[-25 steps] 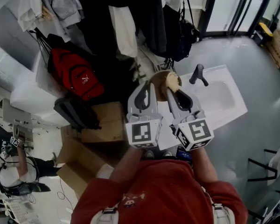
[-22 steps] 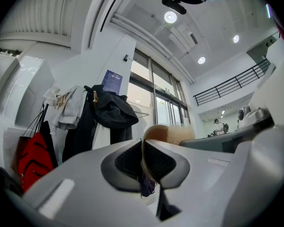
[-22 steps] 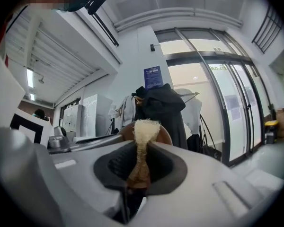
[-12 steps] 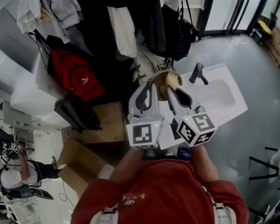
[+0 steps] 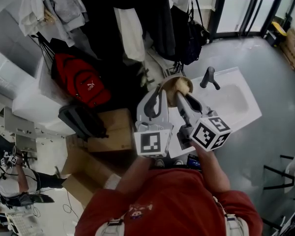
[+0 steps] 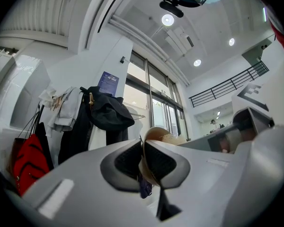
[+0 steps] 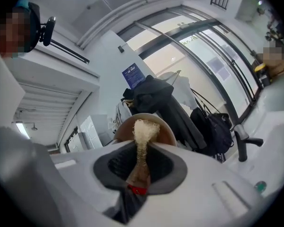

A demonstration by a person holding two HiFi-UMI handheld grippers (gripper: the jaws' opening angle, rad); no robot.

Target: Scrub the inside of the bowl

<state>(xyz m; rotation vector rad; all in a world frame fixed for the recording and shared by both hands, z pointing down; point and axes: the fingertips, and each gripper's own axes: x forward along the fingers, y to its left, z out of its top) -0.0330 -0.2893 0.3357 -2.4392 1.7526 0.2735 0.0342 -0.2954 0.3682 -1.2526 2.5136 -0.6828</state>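
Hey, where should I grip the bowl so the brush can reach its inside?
Grip the bowl by its thin rim, coming in edge-on from the side, one finger inside the wall and one outside. Its mouth faces the brush, so a grip at the rim's edge leaves the inside free. The left gripper is shut on the rim that way.

Dim head view, bright ceiling lights (image 6: 168, 19), daylight glare through tall windows (image 6: 157, 109), fisheye bending, dark corners in gripper views.
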